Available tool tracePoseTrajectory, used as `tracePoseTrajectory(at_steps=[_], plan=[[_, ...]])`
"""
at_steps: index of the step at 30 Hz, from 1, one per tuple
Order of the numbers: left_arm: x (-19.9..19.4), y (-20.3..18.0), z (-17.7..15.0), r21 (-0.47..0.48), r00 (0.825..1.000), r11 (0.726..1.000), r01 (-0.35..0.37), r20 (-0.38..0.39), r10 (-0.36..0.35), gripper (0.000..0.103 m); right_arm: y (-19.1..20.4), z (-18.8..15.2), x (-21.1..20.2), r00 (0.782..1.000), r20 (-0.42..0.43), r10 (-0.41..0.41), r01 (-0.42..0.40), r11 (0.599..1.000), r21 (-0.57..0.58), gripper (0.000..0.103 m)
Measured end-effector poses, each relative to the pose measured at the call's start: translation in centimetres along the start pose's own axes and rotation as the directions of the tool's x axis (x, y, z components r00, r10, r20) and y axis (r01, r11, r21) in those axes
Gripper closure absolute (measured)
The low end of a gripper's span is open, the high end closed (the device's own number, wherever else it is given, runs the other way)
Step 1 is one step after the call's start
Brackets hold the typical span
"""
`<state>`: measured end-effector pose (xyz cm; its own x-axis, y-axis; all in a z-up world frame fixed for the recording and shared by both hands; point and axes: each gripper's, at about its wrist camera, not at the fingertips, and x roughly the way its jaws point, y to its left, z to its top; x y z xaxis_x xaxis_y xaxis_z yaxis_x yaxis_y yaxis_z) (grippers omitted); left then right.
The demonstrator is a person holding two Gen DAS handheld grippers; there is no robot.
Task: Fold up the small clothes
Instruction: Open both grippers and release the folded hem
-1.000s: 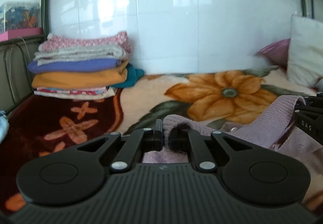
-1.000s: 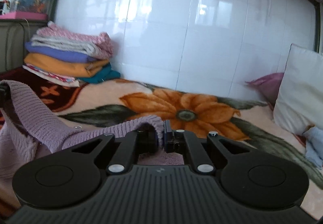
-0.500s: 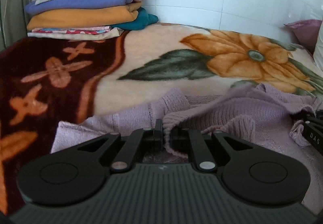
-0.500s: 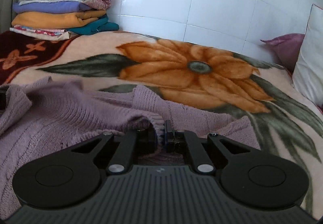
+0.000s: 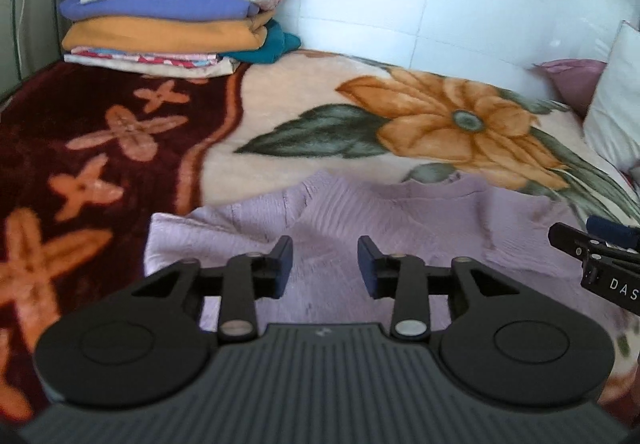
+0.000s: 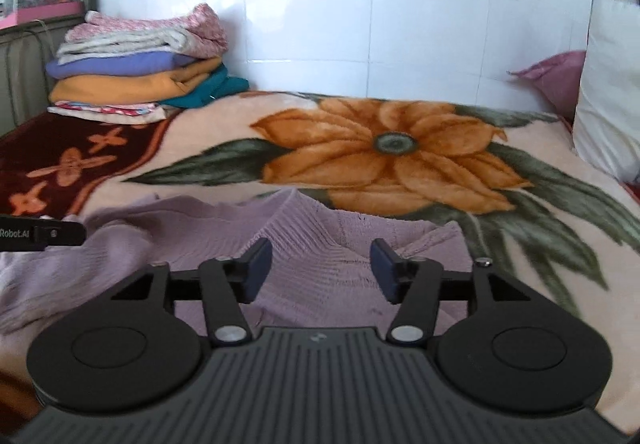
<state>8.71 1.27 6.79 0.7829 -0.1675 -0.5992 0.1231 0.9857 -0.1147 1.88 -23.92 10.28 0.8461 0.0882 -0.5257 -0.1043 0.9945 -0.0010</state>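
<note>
A lilac knitted sweater (image 5: 400,216) lies spread on the flowered blanket (image 5: 340,100), its ribbed edge toward the wall. My left gripper (image 5: 325,264) hovers over its left part with jaws opening and nothing pinched between the pads. In the right wrist view the same sweater (image 6: 320,244) lies below my right gripper (image 6: 320,266), whose jaws are opening wider, free of the knit. The right gripper's tip (image 5: 592,244) shows at the left view's right edge; the left gripper's tip (image 6: 44,235) shows at the right view's left edge.
A stack of folded clothes (image 5: 172,24) sits at the back left against the white tiled wall (image 6: 360,4). A white pillow (image 6: 608,84) and a purple cushion (image 6: 552,80) stand at the right. A dark metal bed frame (image 5: 24,24) borders the left.
Both grippers carried the sweater's edge down onto the blanket, then let go: each went from shut on the knit to open. The sweater now lies flat.
</note>
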Motion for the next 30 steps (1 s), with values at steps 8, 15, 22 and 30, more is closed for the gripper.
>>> tracePoseTrajectory(at_steps=[8,15,22,30], plan=[[-6.2,-0.5,-1.0,0.048,1.000,0.998,0.029,0.006,-0.029,0.064,0.5,-0.1,-7.1,0.999,0.043,-0.008,0.011,0.999,-0.052,0.030],[-9.3,0.1,-2.2,0.055,0.999,0.998,0.032,0.010,-0.033,0.052,-0.7,-0.1,-11.1,0.999,0.038,0.018,-0.018,1.000,-0.002,0.027],[-8.2,-0.3,-2.1,0.086,1.000,0.996,0.018,-0.009,-0.018,0.051,-2.1,-1.4,-10.5,0.999,0.018,0.047,-0.046,0.998,-0.048,0.025],[-3.1,-0.9,-2.1,0.170,0.997,0.983,0.066,-0.050,-0.059,0.051,-1.0,-1.8,-3.9,0.994,-0.021,0.103,-0.105,0.987,-0.126,0.025]])
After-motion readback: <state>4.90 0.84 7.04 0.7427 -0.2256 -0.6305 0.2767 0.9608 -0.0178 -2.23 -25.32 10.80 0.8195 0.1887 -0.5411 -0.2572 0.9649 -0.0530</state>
